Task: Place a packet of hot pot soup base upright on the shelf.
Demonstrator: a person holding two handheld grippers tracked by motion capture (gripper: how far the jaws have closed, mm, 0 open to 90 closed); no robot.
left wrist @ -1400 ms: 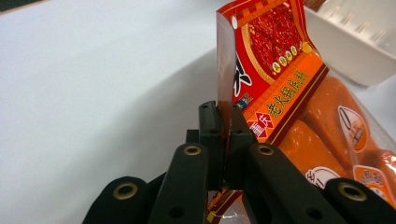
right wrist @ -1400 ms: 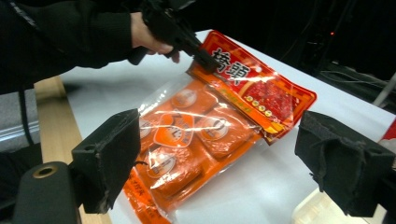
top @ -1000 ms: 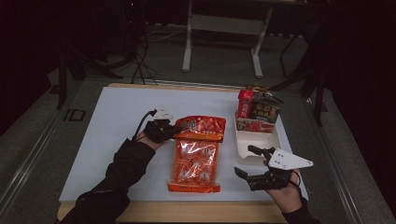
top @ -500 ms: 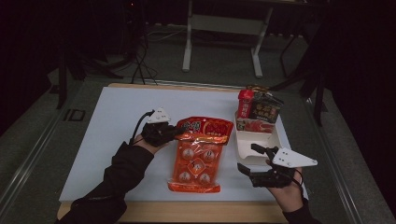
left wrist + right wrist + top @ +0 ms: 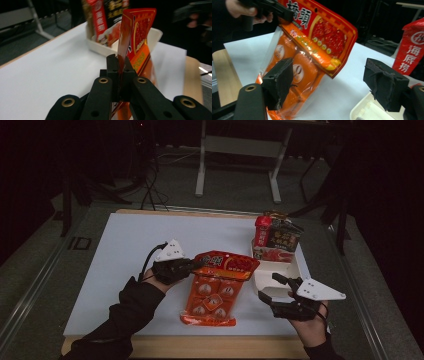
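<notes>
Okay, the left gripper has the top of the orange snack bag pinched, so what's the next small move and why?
Probably keep lifting the orange snack bag and swing it toward the white tray. The left gripper is shut on the bag's top edge, while the bag's lower end seems to rest on the table. The right gripper stands open beside it, its jaws just closing on nothing, ready to steady it.
</notes>
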